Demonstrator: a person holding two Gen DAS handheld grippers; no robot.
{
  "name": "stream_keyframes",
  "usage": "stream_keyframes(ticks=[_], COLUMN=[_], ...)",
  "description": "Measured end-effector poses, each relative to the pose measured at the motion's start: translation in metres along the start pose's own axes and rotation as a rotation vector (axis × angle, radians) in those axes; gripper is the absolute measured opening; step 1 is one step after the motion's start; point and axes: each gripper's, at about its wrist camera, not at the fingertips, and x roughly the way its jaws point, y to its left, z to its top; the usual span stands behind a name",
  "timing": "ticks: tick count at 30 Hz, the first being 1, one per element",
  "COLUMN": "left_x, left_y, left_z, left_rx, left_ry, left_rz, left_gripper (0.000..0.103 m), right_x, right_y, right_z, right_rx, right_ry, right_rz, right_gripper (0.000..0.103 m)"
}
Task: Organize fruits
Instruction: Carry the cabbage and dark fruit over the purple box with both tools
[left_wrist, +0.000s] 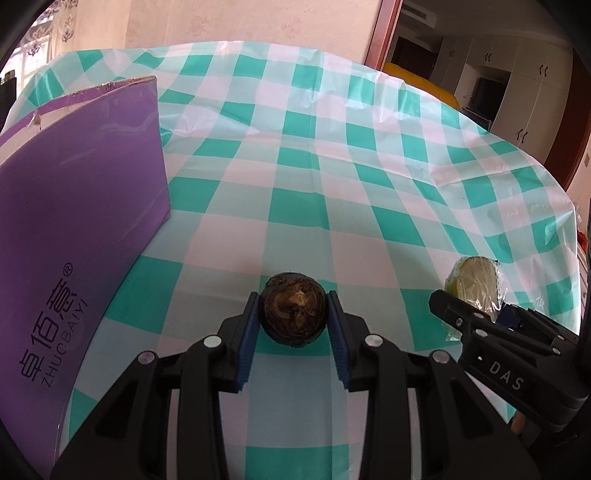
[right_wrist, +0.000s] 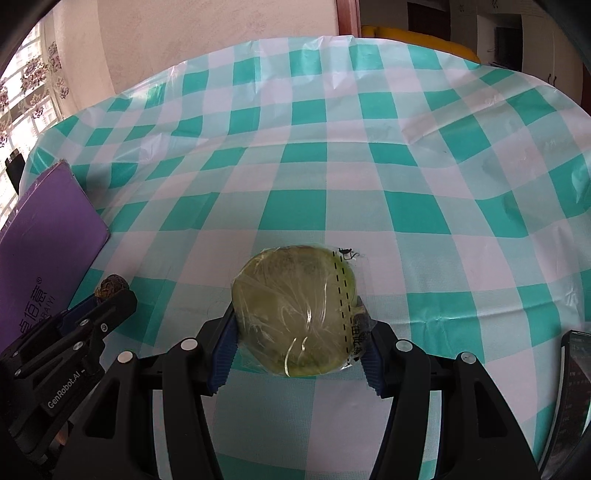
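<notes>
My left gripper (left_wrist: 294, 295) is shut on a small dark brown round fruit (left_wrist: 294, 308), held between its blue pads just above the checked tablecloth. My right gripper (right_wrist: 297, 314) is shut on a pale green round fruit wrapped in clear plastic (right_wrist: 295, 310). In the left wrist view the wrapped fruit (left_wrist: 472, 284) and the right gripper (left_wrist: 480, 314) show at the lower right. In the right wrist view the brown fruit (right_wrist: 110, 286) and the left gripper (right_wrist: 110, 299) show at the lower left.
A purple box (left_wrist: 74, 221) with printed lettering stands at the left of the table; it also shows in the right wrist view (right_wrist: 44, 236). The green and white checked tablecloth (left_wrist: 332, 166) covers the round table. A dark screen edge (right_wrist: 576, 387) sits at the right.
</notes>
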Motion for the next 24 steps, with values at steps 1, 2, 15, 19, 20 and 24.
stream_keyframes(ticks=[1,2,15,19,20,24], left_x=[-0.003,-0.005,-0.089,-0.13,-0.139,-0.174], left_y=[-0.001,-0.002,-0.01,-0.001,0.002,0.014], left_z=[-0.002,-0.004,-0.015,-0.014,-0.013,-0.008], left_rx=[0.01,0.024,0.139,0.148,0.152,0.154], left_ry=[-0.003,-0.008,-0.206,-0.306,-0.33,-0.409], left_rz=[0.008,0.022,0.134,0.183,0.196,0.249], left_gripper=[0.036,0.036,0.036,0.036,0.036,0.036], right_x=[-0.002,-0.004,-0.067,-0.092,-0.098,-0.121], right_y=[0.002,0.005,0.013,0.031,0.037,0.068], right_z=[-0.002,-0.004,-0.002,0.001,0.001,0.003], right_rx=[-0.016,-0.032,-0.009,-0.042,-0.054,-0.119], right_ry=[0.005,0.01,-0.166,-0.26,-0.279,-0.356], right_rz=[-0.008,-0.013,0.028,0.086,0.097,0.148], right_gripper=[0.056,0.056,0.056,0.056,0.056,0.056])
